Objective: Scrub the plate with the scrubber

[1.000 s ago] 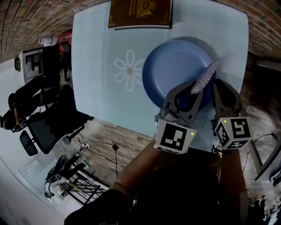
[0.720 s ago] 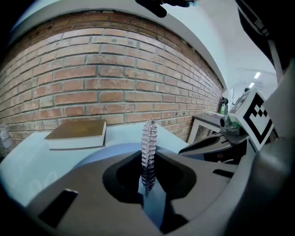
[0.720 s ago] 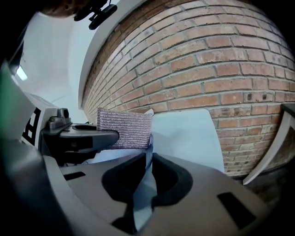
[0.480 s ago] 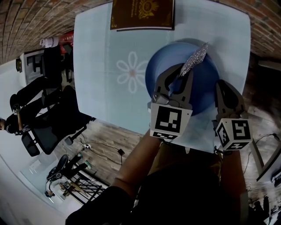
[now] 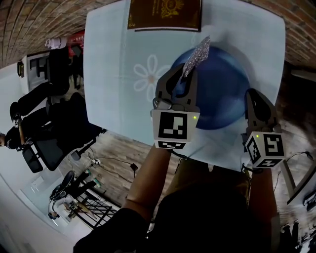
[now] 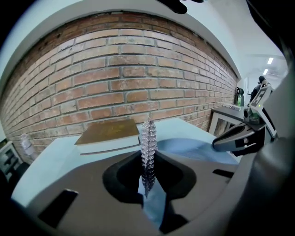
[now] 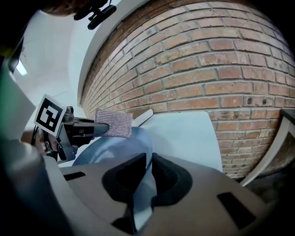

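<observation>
Nearest the person, the right gripper point(image 5: 254, 99) is closed tight on the right rim of a blue plate point(image 5: 222, 94), which sits on a pale blue table point(image 5: 113, 59). Just to its left, the left gripper point(image 5: 184, 75) is clamped on a flat, silvery scrubber point(image 5: 196, 55), held edge-on with its free end reaching over the plate's far left rim. Beyond the plate lies a brown book point(image 5: 165, 14), and a brick wall point(image 6: 115, 69) stands behind the table.
</observation>
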`<state>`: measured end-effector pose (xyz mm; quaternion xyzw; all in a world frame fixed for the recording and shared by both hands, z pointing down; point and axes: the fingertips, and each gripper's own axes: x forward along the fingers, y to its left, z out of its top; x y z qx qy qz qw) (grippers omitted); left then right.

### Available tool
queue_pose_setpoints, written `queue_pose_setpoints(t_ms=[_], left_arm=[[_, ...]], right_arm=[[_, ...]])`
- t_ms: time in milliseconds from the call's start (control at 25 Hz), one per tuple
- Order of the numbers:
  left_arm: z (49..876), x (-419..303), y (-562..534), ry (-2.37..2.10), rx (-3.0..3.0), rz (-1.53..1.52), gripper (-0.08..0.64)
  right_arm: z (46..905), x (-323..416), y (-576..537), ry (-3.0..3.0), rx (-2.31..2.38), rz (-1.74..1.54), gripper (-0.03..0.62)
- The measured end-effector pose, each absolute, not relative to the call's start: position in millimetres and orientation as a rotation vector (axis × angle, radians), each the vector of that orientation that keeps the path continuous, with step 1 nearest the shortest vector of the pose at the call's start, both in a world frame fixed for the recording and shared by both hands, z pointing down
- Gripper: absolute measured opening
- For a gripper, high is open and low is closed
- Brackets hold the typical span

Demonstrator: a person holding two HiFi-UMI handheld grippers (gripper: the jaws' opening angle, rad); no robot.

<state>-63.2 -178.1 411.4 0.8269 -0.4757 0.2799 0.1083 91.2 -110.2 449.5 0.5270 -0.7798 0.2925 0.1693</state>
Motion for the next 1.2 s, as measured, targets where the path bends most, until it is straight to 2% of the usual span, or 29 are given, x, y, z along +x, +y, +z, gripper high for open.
queue_pose_setpoints(t_ms=[600, 1200], left_arm=[[406, -121, -136, -1.428, 2.373, 1.040, 0.075], [407, -133, -71, -1.271, 2.323, 1.007, 0.075]], right_arm=[[449, 88, -110, -2.200, 1.490, 0.780, 0.066], [450, 83, -110, -2.180, 1.499, 0.746, 0.066]])
